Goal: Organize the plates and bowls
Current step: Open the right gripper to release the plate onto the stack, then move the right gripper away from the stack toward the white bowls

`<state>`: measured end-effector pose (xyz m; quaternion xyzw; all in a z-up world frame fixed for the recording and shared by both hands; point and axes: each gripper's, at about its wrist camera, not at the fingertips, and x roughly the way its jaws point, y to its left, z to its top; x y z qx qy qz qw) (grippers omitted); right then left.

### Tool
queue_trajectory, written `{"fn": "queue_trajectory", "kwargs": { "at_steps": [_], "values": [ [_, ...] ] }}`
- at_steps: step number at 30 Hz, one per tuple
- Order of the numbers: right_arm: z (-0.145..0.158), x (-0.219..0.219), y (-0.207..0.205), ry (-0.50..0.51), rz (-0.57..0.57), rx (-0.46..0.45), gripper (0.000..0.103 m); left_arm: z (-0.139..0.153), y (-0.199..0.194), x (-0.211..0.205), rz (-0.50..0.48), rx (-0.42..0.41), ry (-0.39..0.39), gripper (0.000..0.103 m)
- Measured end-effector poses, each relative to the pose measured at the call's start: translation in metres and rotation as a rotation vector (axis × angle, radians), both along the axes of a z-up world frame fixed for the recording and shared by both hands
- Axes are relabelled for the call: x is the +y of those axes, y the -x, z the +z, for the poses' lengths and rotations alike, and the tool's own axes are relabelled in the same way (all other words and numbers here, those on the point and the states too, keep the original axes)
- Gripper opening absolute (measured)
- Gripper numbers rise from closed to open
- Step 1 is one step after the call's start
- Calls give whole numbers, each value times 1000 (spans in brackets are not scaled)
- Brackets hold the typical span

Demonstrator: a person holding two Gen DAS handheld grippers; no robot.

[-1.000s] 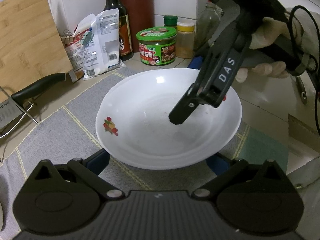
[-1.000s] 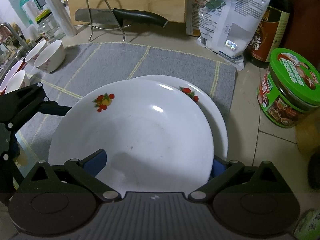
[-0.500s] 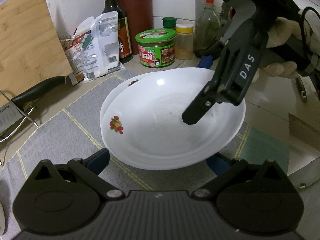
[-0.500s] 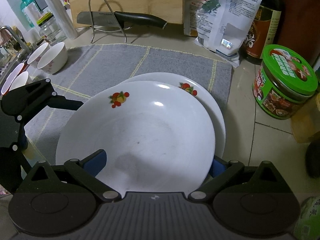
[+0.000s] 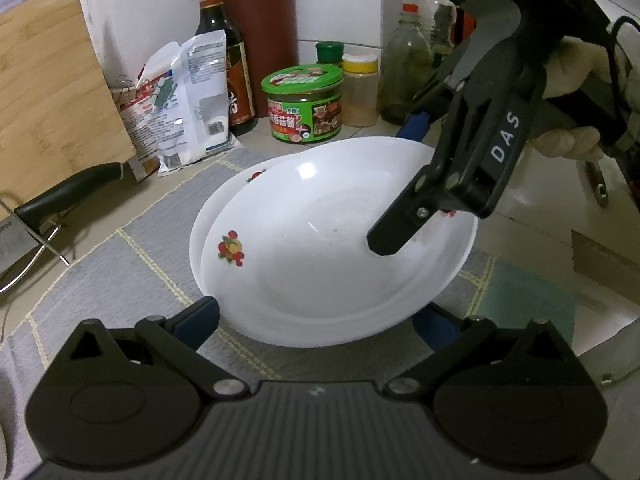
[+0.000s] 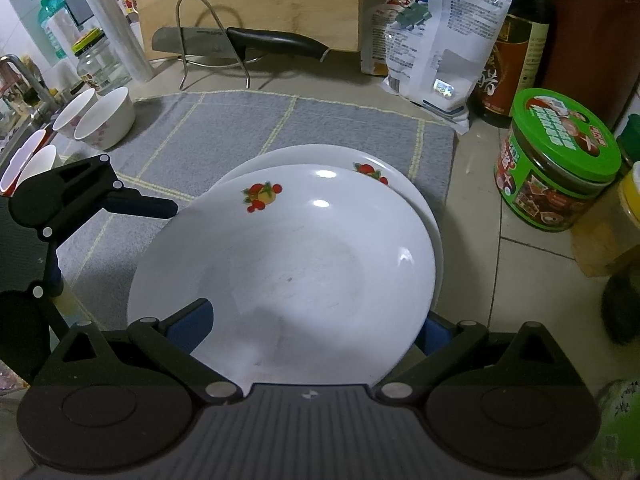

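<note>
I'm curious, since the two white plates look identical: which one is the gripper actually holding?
The upper plate, the one the right gripper clamps by its near rim. It overlaps the lower plate, of which only a crescent shows on the grey mat.

Two white plates, each with a red-and-yellow fruit decal, are stacked off-centre: the upper plate (image 6: 288,276) sits right way up over the lower plate (image 6: 400,184), whose rim is exposed from 11 to 3 o'clock in the right wrist view. Four white bowls (image 6: 105,118) stand in nested pairs at 10 o'clock, well apart from the plates.
</note>
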<state>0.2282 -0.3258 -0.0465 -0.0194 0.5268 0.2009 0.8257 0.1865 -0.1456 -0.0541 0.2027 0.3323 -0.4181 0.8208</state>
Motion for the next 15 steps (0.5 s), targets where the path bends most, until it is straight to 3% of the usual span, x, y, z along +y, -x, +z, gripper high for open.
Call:
{"fn": "queue_trajectory", "kwargs": {
  "at_steps": [15],
  "values": [
    [2,-2,8,13,-8,-2,103,1,3,-1,-12,-7,8,102]
  ]
}}
